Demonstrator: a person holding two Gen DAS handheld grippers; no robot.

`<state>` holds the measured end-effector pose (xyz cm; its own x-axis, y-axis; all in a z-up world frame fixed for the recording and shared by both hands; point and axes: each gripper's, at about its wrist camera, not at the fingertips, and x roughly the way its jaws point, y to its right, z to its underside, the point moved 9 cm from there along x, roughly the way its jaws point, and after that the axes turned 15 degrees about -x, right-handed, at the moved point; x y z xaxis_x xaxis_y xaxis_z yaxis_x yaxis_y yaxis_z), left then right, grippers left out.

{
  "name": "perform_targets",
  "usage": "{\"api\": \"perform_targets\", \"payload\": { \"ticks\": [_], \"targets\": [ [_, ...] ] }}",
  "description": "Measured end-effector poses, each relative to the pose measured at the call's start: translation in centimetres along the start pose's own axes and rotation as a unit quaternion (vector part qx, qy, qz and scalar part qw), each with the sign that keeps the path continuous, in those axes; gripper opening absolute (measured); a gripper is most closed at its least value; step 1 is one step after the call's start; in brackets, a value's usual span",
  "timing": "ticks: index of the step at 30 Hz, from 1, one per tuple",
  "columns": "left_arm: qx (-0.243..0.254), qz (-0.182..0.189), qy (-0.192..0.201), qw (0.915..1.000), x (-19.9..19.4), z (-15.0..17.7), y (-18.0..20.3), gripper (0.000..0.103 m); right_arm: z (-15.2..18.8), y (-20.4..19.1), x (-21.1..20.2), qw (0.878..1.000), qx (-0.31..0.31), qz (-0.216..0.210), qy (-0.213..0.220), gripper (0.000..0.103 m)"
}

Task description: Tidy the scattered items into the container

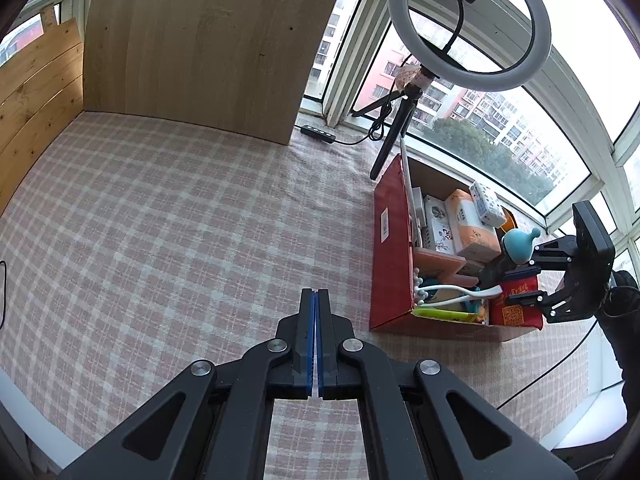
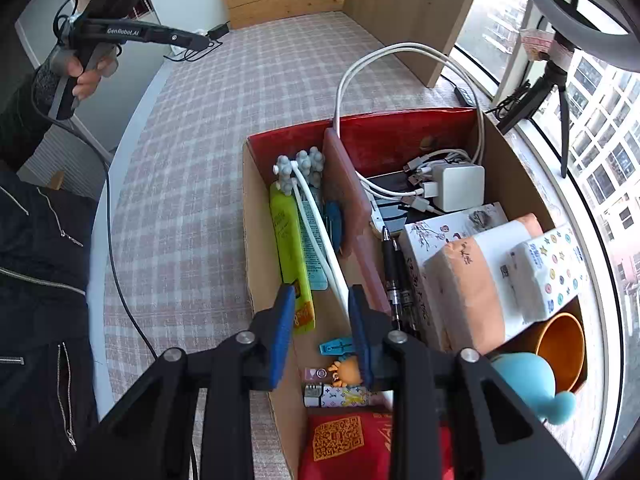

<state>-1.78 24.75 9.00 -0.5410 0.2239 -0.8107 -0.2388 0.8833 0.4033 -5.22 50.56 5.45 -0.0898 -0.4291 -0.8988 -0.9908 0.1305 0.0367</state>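
A red cardboard box (image 1: 390, 256) stands on the checked tablecloth by the window; it also shows in the right wrist view (image 2: 256, 248). It holds tissue packs (image 2: 472, 280), a white charger with cables (image 2: 456, 186), pens (image 2: 394, 268), a green tube (image 2: 290, 248), a white massager (image 2: 316, 232), an orange cup (image 2: 560, 344), a blue toy (image 2: 528, 380) and a red packet (image 2: 344, 444). My right gripper (image 2: 320, 312) is open and empty, just above the box's near compartment. My left gripper (image 1: 316, 300) is shut and empty over bare cloth, left of the box.
A ring light on a tripod (image 1: 468, 24) stands behind the box, with a cable and switch (image 1: 318, 133) on the cloth. A wooden panel (image 1: 200, 40) stands at the table's back. The person's dark jacket (image 2: 36, 280) is at the left edge.
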Motion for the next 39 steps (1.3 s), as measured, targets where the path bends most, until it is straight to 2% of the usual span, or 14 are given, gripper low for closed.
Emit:
{"api": "perform_targets", "payload": {
  "ticks": [4, 7, 9, 11, 14, 16, 18, 20, 22, 24, 27, 31, 34, 39],
  "targets": [
    [0.012, 0.008, -0.001, 0.9999, -0.1, 0.0, 0.4, 0.000, 0.0, 0.9, -3.0, 0.997, 0.071, -0.003, 0.042, 0.030],
    [0.029, 0.011, -0.003, 0.9995, -0.2, 0.5, 0.9, 0.000, 0.3, 1.5, -6.0, 0.989, 0.120, 0.028, 0.080, 0.033],
    [0.040, 0.013, -0.005, 0.9991, -0.3, 1.0, 1.2, 0.000, 0.9, 1.5, -8.0, 0.979, 0.163, 0.052, 0.108, 0.046],
    [0.052, 0.015, -0.007, 0.9985, -0.5, 1.4, 1.5, 0.000, 1.7, 1.5, -9.6, 0.964, 0.217, 0.077, 0.134, 0.048],
    [0.070, 0.019, -0.010, 0.9974, -0.6, 2.0, 1.9, 0.001, 3.6, 0.8, -11.1, 0.932, 0.302, 0.110, 0.167, 0.049],
    [0.081, 0.021, -0.011, 0.9964, -0.7, 2.5, 2.2, 0.007, 5.2, -0.2, -11.7, 0.903, 0.361, 0.133, 0.190, 0.049],
    [0.093, 0.023, -0.013, 0.9953, -0.8, 2.9, 2.4, 0.023, 7.0, -1.5, -12.0, 0.870, 0.419, 0.146, 0.214, 0.051],
    [0.096, 0.030, -0.020, 0.9947, -1.0, 3.4, 2.4, 0.030, 8.7, -3.1, -12.0, 0.836, 0.471, 0.150, 0.238, 0.055],
    [0.103, 0.030, -0.027, 0.9939, -0.9, 4.0, 2.4, 0.037, 10.4, -4.6, -11.7, 0.802, 0.520, 0.167, 0.242, 0.056],
    [0.112, 0.027, -0.034, 0.9928, -0.7, 4.6, 2.5, 0.048, 11.7, -6.3, -11.2, 0.775, 0.557, 0.189, 0.232, 0.057],
    [0.123, 0.027, -0.041, 0.9912, -0.4, 5.1, 2.6, 0.060, 11.9, -8.6, -10.1, 0.765, 0.573, 0.228, 0.189, 0.058],
    [0.144, 0.031, -0.045, 0.9881, -0.6, 5.2, 2.5, 0.073, 10.6, -11.1, -8.7, 0.767, 0.571, 0.260, 0.133, 0.058],
    [0.165, 0.034, -0.045, 0.9846, -1.0, 4.9, 2.2, 0.076, 8.8, -12.3, -8.2, 0.767, 0.566, 0.275, 0.123, 0.059],
    [0.202, 0.021, -0.048, 0.9780, -1.4, 4.3, 1.0, 0.078, 6.6, -13.7, -7.4, 0.741, 0.590, 0.290, 0.134, 0.059]
  ]
}}
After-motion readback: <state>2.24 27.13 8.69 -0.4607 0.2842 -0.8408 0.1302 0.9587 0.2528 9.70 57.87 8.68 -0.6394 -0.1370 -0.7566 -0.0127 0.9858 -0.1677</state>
